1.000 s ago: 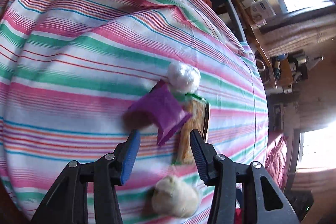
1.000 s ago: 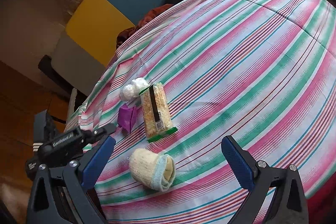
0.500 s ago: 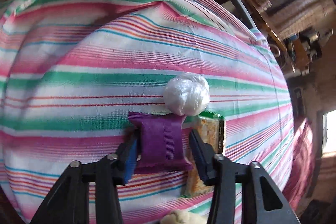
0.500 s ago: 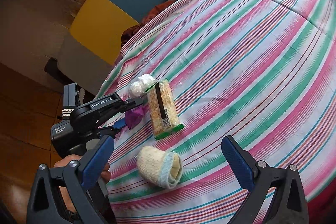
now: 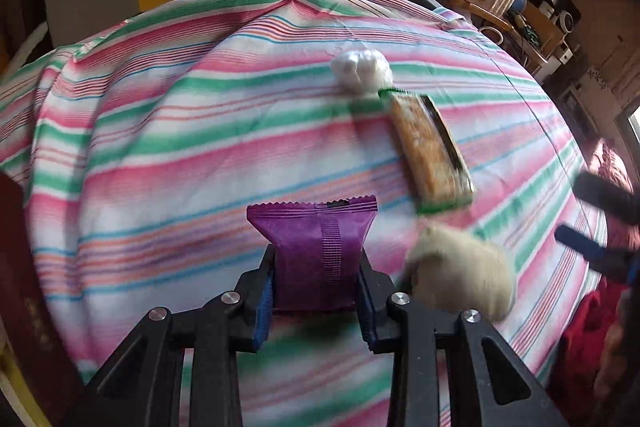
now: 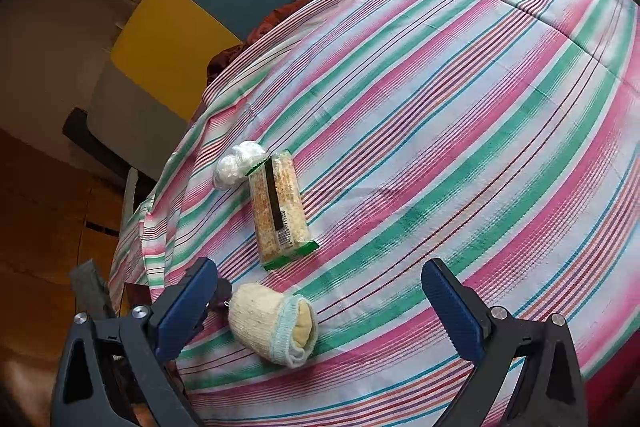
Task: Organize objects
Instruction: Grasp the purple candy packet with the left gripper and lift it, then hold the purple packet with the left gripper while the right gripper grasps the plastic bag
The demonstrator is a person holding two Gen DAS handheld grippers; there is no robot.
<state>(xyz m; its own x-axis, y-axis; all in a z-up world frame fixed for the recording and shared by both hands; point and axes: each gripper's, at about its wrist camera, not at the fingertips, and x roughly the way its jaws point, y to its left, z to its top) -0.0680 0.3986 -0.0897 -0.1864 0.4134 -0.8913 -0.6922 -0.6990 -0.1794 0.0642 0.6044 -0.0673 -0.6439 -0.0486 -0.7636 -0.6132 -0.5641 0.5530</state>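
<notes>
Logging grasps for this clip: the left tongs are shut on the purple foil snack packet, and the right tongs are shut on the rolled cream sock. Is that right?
Partly. The left tongs do grip the purple foil snack packet. But the right wrist view shows the right tongs open and holding nothing; the rolled cream sock lies on the striped tablecloth.

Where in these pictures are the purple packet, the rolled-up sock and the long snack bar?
purple packet [image 5: 320, 251]: left wrist view, middle of the wrapper, on its ribbed seam.
rolled-up sock [image 6: 262, 323]: right wrist view, knitted cream side of the roll.
long snack bar [image 6: 278, 209]: right wrist view, middle of the clear wrapper.
</notes>
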